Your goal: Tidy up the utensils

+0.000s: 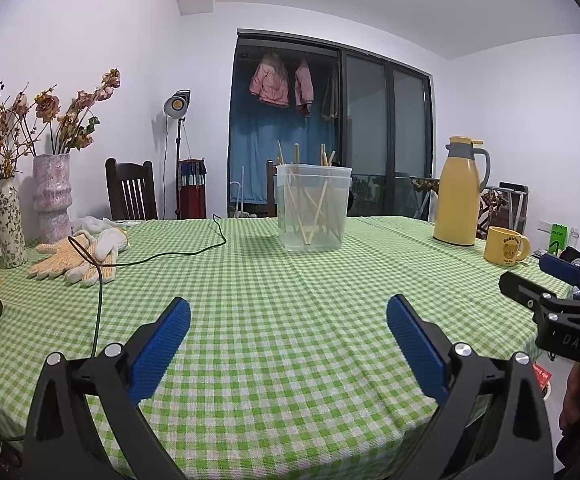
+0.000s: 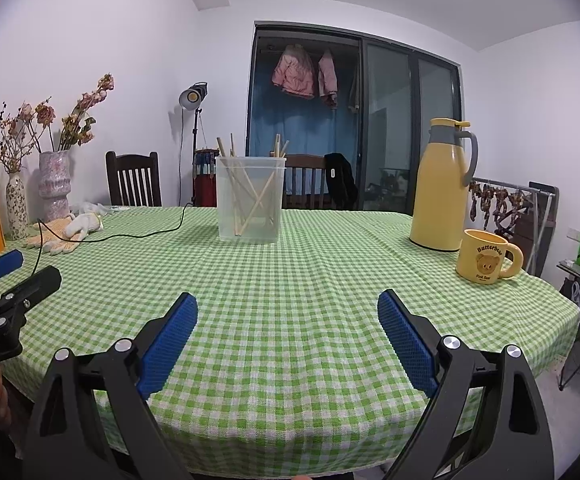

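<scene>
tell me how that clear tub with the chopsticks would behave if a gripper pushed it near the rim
The clear tub looks thin-walled, tall and nearly empty, so it is probably light and may tip rather than slide on the checked tablecloth. The chopsticks lean loosely, crossed inside, so they would likely shift and rattle.

You faced white walls [image 2: 129, 40] and a dark-framed sliding glass door [image 2: 410, 128], with pink jackets [image 2: 294, 72] hanging inside the open section before a blue curtain [image 1: 249, 152]. A studio lamp [image 2: 191, 96] stood on its stand near the corner, and two dark wooden chairs [image 2: 133, 180] sat behind the green-checked worktop [image 2: 290, 300].
</scene>
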Demonstrator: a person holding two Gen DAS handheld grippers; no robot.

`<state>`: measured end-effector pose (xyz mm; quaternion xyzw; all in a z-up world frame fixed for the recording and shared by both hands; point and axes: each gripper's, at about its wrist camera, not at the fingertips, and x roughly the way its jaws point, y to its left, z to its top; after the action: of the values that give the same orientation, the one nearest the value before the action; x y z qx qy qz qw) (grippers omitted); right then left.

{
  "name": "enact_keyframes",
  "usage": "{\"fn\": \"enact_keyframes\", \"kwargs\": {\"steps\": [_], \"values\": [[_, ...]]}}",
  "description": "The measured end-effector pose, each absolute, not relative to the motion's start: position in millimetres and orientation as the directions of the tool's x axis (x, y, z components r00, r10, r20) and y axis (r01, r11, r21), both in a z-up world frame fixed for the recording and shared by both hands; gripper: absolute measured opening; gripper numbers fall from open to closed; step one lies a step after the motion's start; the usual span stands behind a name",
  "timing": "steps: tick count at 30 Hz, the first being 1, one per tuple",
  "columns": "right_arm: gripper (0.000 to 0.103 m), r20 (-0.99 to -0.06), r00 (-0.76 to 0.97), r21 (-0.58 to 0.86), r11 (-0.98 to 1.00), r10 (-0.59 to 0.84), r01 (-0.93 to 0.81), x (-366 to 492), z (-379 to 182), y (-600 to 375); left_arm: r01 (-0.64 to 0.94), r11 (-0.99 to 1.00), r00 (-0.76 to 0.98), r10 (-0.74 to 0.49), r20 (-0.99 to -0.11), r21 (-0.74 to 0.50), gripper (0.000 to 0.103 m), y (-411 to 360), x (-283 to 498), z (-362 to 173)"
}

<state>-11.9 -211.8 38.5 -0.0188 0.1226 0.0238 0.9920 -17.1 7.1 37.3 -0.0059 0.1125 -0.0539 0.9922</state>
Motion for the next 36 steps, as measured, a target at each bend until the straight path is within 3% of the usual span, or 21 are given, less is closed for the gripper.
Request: {"fn": "enact_keyframes", "kwargs": {"steps": [36], "values": [[0.088, -0.256, 0.964, -0.026, 0.996, 0.072, -0.081, -10.2, 37.5, -206.9, 0.116, 0.993, 0.966, -0.118, -0.230, -0.022, 0.095, 8.8, -17.3, 38.2]]}}
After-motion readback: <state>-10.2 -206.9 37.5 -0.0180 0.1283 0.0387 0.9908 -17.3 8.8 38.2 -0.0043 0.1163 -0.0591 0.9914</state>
